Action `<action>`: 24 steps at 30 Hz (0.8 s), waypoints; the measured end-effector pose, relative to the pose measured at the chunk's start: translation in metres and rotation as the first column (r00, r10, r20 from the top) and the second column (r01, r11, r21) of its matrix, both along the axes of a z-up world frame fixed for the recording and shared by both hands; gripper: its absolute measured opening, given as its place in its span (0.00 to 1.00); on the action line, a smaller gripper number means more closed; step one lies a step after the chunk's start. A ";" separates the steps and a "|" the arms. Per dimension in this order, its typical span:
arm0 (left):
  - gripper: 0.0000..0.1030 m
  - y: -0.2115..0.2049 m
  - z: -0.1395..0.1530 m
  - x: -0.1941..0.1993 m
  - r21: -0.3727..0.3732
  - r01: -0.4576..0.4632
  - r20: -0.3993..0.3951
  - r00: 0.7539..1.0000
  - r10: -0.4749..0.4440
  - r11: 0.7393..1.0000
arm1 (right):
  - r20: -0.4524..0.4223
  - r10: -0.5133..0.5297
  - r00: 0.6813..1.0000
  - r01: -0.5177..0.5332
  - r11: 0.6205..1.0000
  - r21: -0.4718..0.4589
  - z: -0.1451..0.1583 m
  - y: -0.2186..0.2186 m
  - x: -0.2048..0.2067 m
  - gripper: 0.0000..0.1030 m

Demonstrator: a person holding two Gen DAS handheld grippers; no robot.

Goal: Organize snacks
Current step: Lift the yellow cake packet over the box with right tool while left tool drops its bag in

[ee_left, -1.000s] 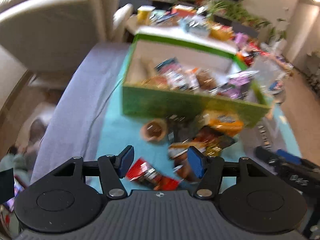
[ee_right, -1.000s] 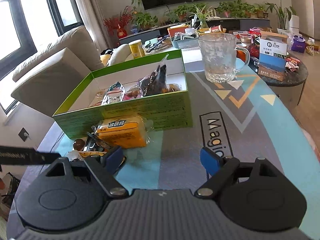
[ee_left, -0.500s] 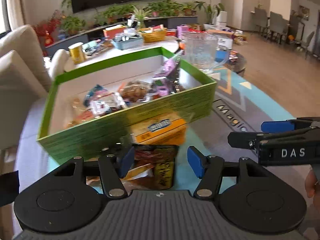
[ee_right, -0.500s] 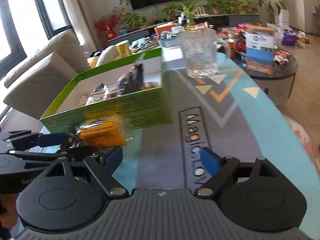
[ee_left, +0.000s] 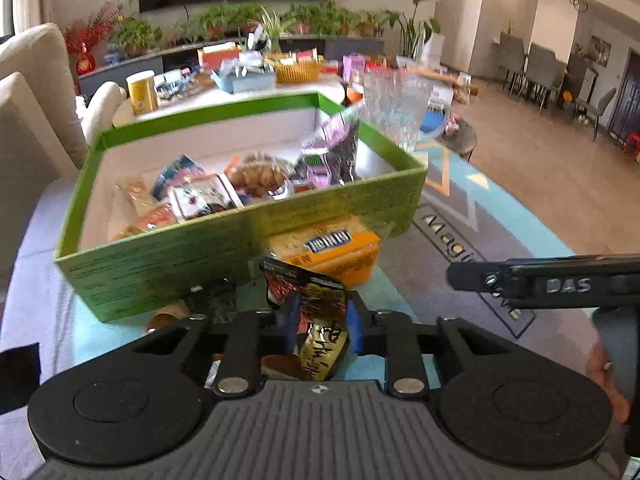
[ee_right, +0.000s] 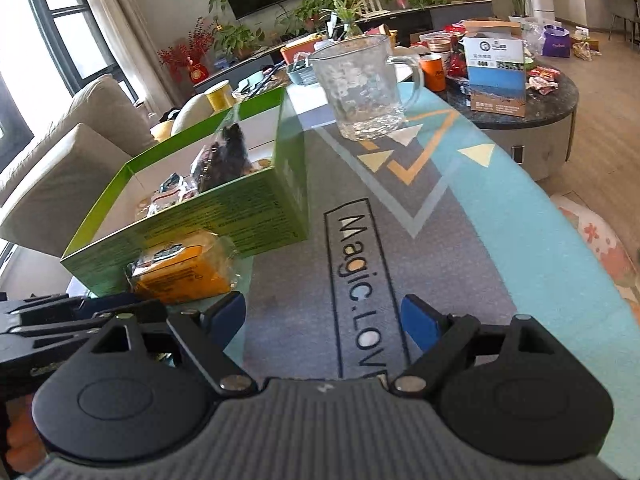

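My left gripper (ee_left: 320, 322) is shut on a red, black and gold snack packet (ee_left: 310, 300), held up just in front of the green box (ee_left: 208, 252). The box holds several wrapped snacks (ee_left: 224, 188). An orange snack pack (ee_left: 332, 250) lies against the box's front wall; it also shows in the right wrist view (ee_right: 180, 274). A small brown round snack (ee_left: 166, 314) lies on the mat at the left. My right gripper (ee_right: 322, 318) is open and empty over the mat, right of the orange pack; the green box (ee_right: 224, 216) is ahead at its left.
A clear glass mug (ee_right: 360, 88) stands on the mat (ee_right: 500, 208) behind the box. A round dark side table (ee_right: 532, 108) with a carton and clutter is at the right. A beige sofa (ee_right: 60, 168) is left. My right gripper's side shows in the left wrist view (ee_left: 552, 284).
My left gripper has closed on the snack packet and lifted it off the mat. My right gripper has shifted right and nearer the mat, still open.
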State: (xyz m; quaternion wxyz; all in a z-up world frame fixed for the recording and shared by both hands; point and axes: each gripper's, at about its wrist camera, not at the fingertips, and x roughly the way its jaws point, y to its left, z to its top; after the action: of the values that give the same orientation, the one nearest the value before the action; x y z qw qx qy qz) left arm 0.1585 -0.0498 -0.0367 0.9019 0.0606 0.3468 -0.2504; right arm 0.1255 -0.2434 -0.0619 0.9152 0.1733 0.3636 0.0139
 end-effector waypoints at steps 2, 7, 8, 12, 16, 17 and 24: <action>0.10 0.009 0.009 -0.005 -0.020 -0.012 0.018 1.000 0.013 1.000 | 0.010 0.023 1.000 -0.023 1.000 -0.005 0.001 0.005 0.001 0.64; 0.03 0.039 0.032 -0.017 -0.088 -0.061 0.073 0.995 0.068 0.994 | 0.027 0.088 0.996 -0.086 0.995 -0.051 0.005 0.026 0.005 0.64; 0.03 0.046 0.036 -0.019 -0.108 -0.073 0.078 0.994 0.082 0.991 | 0.029 0.101 0.994 -0.100 0.994 -0.054 0.005 0.031 0.007 0.64; 0.00 0.067 0.047 -0.024 -0.149 -0.128 0.102 0.984 0.144 0.981 | 0.034 0.144 0.989 -0.142 0.988 -0.060 0.007 0.048 0.015 0.64; 0.00 0.080 0.052 -0.025 -0.153 -0.157 0.117 0.977 0.176 0.976 | 0.054 0.186 0.981 -0.180 0.979 -0.090 0.010 0.069 0.025 0.64; 0.00 0.082 0.053 -0.025 -0.150 -0.164 0.120 0.976 0.182 0.975 | 0.058 0.193 0.980 -0.186 0.977 -0.106 0.010 0.075 0.027 0.64; 0.00 0.095 0.039 -0.031 -0.136 -0.194 0.093 0.974 0.208 0.972 | 0.031 0.226 0.974 -0.214 0.953 -0.216 0.000 0.109 0.057 0.64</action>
State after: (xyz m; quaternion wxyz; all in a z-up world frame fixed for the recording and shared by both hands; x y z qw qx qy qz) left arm 0.1271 0.0455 0.0027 0.9418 -0.0186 0.2861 -0.1755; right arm 0.1828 -0.1342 -0.0620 0.9309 0.0332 0.3545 0.0821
